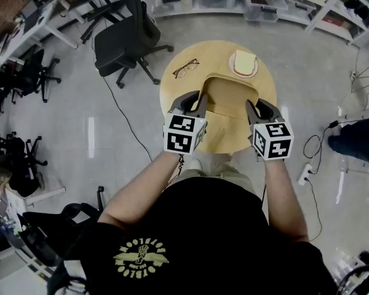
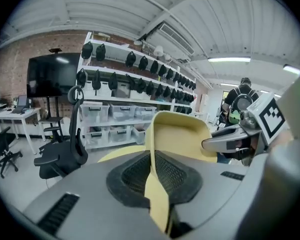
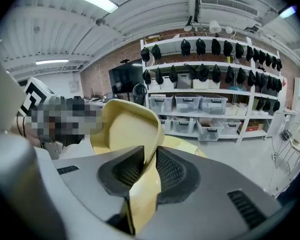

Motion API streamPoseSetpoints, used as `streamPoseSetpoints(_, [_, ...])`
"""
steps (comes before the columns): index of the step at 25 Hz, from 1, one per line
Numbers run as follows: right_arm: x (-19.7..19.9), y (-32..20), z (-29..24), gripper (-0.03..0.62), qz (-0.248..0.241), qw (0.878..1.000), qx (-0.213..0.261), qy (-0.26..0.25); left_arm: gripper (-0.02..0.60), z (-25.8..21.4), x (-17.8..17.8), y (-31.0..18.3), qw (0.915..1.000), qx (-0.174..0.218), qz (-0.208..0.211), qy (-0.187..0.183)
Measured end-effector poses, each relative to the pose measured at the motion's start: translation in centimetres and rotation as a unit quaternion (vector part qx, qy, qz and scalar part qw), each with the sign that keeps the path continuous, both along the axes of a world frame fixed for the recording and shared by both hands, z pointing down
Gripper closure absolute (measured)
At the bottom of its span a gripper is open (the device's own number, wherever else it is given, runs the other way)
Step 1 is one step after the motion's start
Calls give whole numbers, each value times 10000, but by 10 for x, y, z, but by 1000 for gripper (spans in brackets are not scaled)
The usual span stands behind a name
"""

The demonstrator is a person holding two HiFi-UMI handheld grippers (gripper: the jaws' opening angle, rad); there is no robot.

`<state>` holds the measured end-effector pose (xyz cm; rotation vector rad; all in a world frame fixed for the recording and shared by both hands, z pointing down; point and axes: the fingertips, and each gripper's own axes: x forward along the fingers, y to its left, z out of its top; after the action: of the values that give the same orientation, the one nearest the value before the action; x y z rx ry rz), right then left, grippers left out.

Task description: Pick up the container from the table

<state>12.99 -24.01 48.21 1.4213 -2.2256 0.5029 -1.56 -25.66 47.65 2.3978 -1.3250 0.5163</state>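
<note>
Starting left of the round table (image 1: pixel 172 88), we see an office chair (image 1: pixel 126 42) on the floor. A pair of glasses (image 1: pixel 185 67) lies on the table's left part.

Above the table's near half, our left gripper (image 1: pixel 195 103) is clenched on the left side wall of the container (image 1: pixel 229 100). In the left gripper view the thin yellow wall (image 2: pixel 177 134) runs straight between the mesh pads of this gripper (image 2: pixel 152 171). The container hangs between both grippers, and we judge it clear of the tabletop.

It looks light and thin-walled, more pliant than stiff: the wall bows where the pads pinch it. We judge the opposite side walls, gripped low rather than at the lip, the best place to hold. The squeeze should be even, since a hard pinch could fold it.

Over the table's right side, our right gripper (image 1: pixel 258 108) grasps the other wall, which curls between its pads (image 3: pixel 149 169). A round beige dish (image 1: pixel 243 63) sits at the table's far right.
</note>
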Motion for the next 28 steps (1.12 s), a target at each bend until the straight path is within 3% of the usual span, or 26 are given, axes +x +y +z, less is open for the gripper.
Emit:
streamPoseSetpoints(10, [-4,8,-68,505,108,9968,792,15,543,-64,-4,6,9971,754,48,103])
streamPoseSetpoints(21, [-5,19,-140,507,189,9880,1530,-72,545,-144,-6,13,9869,1590,139,250])
streamPoseSetpoints(28, [-8,22,-172,507,197,9823,1862,-42,545,-174,-8,15,9809,1908,191,331])
